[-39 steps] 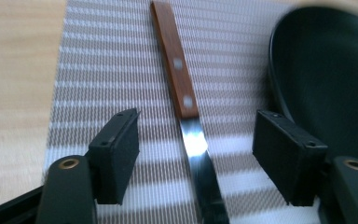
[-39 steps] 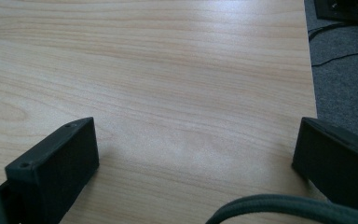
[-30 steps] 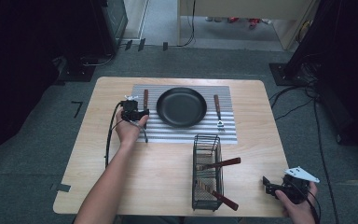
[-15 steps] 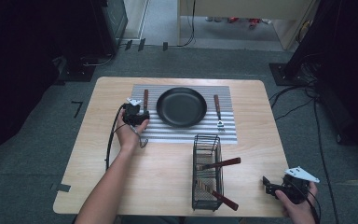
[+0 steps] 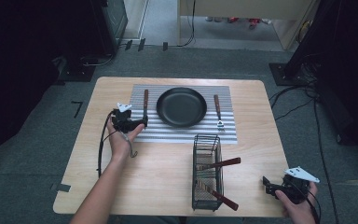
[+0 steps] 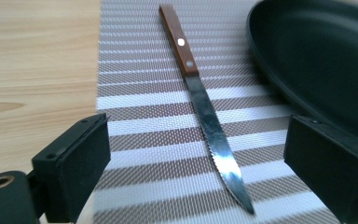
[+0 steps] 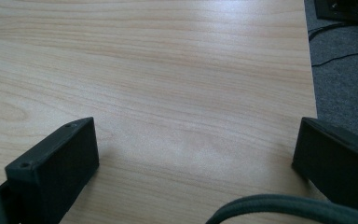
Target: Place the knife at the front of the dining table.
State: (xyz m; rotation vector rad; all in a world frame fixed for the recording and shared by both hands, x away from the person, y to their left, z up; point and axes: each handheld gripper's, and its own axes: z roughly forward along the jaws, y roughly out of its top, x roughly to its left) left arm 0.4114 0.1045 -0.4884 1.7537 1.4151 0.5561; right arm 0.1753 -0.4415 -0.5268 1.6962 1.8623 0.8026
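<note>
Knife released on the striped mat, both tools spread over a pale wooden tabletop [image 5: 168,158].

The tabletop stands on grey carpet in a dim room, with dark equipment and cables at the edges. A grey-striped placemat [image 5: 186,133] lies at its far middle and carries a black pan [image 5: 181,107], with a fork [image 5: 218,112] right of the pan and a knife [image 5: 145,105] left of it. A wire basket [image 5: 206,171] nearer the person holds two wooden-handled utensils. The left tool [image 5: 139,123] sits at the mat's left edge; its jaws have just been opening and stand wide apart, the knife [image 6: 200,102] lying flat on the mat between them, untouched. The right tool [image 5: 266,183] rests near the tabletop's right front corner, spread, holding nothing.
</note>
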